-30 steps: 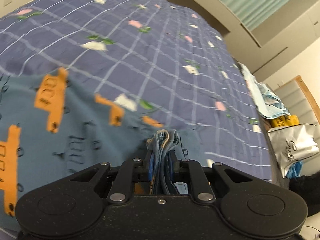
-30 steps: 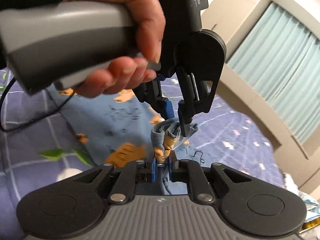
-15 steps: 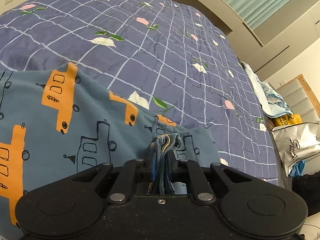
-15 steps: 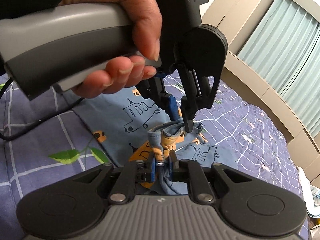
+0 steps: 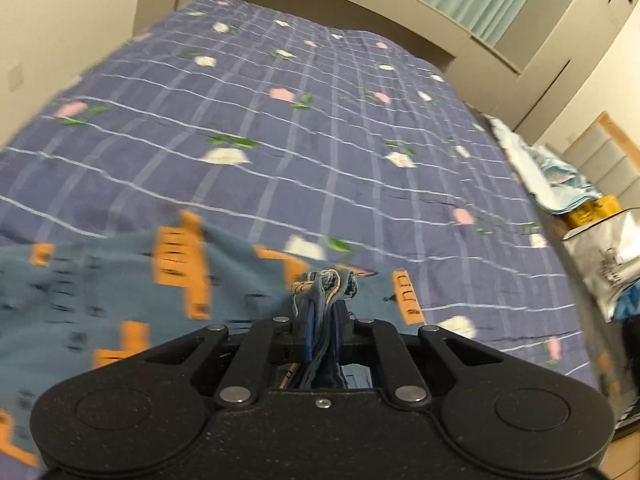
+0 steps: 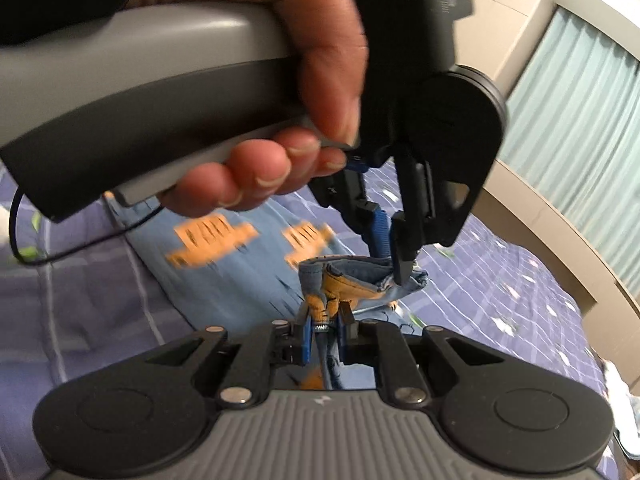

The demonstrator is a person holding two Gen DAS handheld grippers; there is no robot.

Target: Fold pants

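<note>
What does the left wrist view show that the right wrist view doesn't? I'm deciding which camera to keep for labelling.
Only the left wrist view: a silver bag and a light blue bundle beside the bed. Only the right wrist view: the person's hand on the left gripper, and the right gripper, both pinching bunched fabric. Shared: the blue pants with orange prints on the checked bedspread, green curtains.

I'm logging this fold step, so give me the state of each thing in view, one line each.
pants: bunched edge pinched by both grippers, the rest spread on the bedspread.
left gripper: fingers shut on the pants.
right gripper: fingers shut on the pants.
hand: wrapped around the left gripper's handle.
bedspread: spread flat.
curtains: drawn shut.
</note>
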